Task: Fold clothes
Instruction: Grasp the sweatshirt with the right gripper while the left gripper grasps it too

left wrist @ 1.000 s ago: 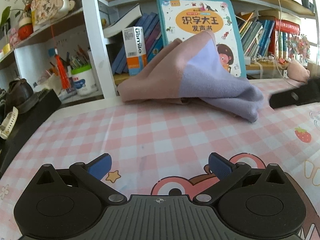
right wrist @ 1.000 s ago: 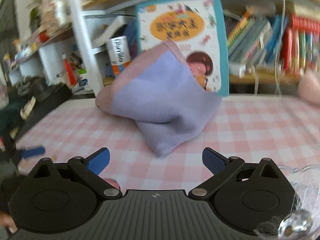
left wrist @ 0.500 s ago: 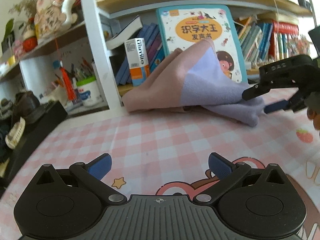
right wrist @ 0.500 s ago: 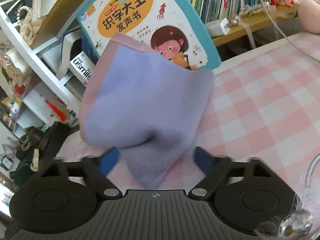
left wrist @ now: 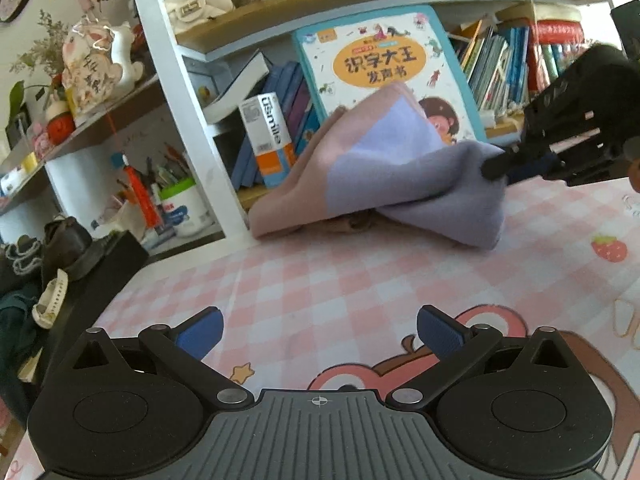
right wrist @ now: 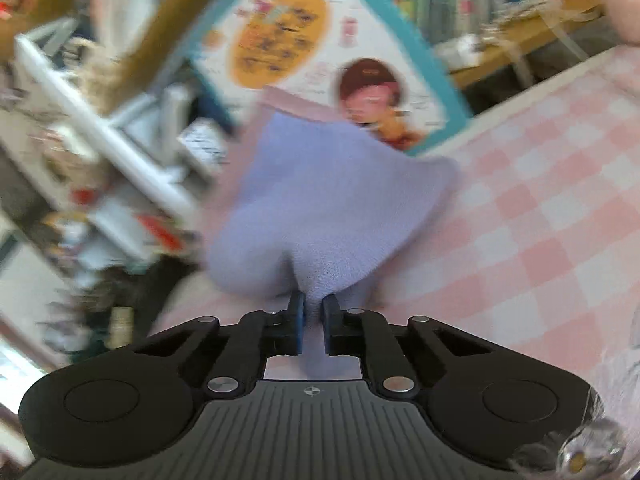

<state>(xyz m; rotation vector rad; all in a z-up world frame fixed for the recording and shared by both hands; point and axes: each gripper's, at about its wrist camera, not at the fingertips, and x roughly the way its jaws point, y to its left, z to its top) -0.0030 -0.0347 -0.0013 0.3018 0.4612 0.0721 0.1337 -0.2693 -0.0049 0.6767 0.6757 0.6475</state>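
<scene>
A home, probably a child's study corner: the table [left wrist: 360,280] wears a pink checked cloth with cartoon prints, and far behind it stand shelves [left wrist: 384,8] crammed with books [left wrist: 500,64], a picture book [left wrist: 380,60], a pen pot [left wrist: 180,204] at left, and ornaments [left wrist: 92,68].

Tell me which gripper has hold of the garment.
The right gripper: shut on the lilac end of the garment. The left gripper is open, over bare tablecloth.
</scene>
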